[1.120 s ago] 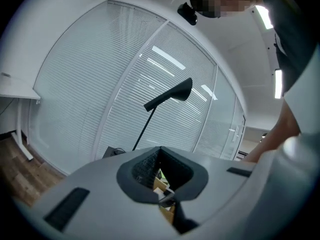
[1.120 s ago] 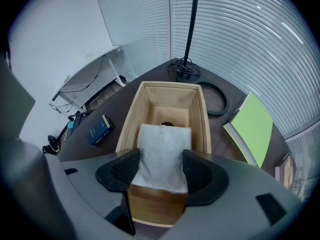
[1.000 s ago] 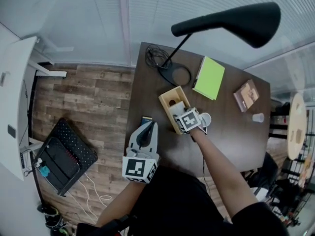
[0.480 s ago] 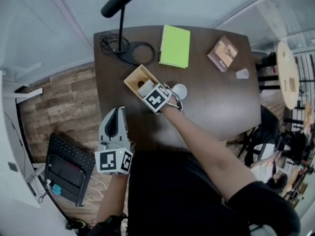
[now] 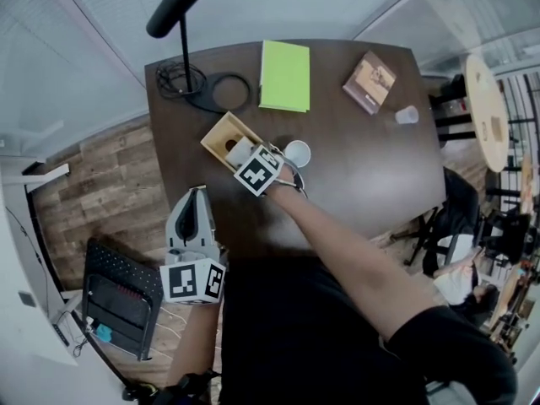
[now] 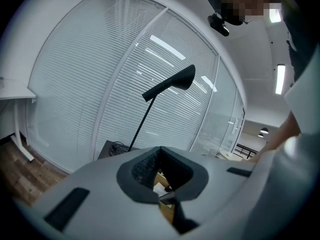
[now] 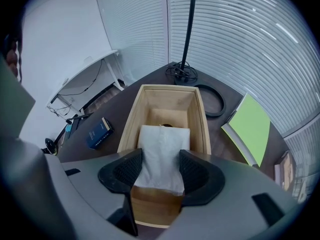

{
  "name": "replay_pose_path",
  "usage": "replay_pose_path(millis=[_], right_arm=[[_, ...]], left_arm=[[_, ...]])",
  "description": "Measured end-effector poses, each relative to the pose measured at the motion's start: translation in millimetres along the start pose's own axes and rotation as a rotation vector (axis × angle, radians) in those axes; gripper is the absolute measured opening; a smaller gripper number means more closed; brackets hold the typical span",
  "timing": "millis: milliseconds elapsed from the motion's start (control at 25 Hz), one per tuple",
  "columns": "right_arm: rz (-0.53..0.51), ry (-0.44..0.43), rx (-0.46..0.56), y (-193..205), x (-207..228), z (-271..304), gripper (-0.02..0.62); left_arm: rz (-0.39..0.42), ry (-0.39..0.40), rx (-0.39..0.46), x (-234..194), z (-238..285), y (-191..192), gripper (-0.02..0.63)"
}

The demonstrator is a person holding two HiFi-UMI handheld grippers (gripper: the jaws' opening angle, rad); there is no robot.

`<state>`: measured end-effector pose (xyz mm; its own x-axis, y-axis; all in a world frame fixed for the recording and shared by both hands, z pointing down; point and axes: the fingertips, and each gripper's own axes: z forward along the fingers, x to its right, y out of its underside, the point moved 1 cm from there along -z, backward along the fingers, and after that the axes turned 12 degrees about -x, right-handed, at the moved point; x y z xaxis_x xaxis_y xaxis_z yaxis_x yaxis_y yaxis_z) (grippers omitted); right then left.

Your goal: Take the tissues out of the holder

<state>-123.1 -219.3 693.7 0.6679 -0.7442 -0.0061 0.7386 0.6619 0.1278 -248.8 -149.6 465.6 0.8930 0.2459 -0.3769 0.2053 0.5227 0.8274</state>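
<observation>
Two grippers at work. Tabletop (image 5: 371,167) is dark, smooth wood. Holder (image 7: 131,119) sits near its left edge: pale wooden box, flat walls, open top. Left gripper (image 6: 159,150) hangs by near left corner, jaws together, empty, out of way. Right gripper (image 7: 160,171) points down into holder, jaws apart but just been closing, to pinch tissues (image 7: 161,149): soft white folded stack inside holder, between pads, not squeezed yet.
</observation>
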Motion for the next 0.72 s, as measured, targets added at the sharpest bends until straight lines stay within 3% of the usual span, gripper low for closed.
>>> replay_pose_path(millis=[280, 720], right_arm=[[0.039, 0.045, 0.050, 8, -2, -2, 0.179], [-0.027, 0.087, 0.084, 9, -5, -19, 0.114]], left_arm=[[0.004, -0.019, 0.001, -4, -11, 4, -0.005], [0.009, -0.023, 0.028, -1, -22, 10, -0.005]])
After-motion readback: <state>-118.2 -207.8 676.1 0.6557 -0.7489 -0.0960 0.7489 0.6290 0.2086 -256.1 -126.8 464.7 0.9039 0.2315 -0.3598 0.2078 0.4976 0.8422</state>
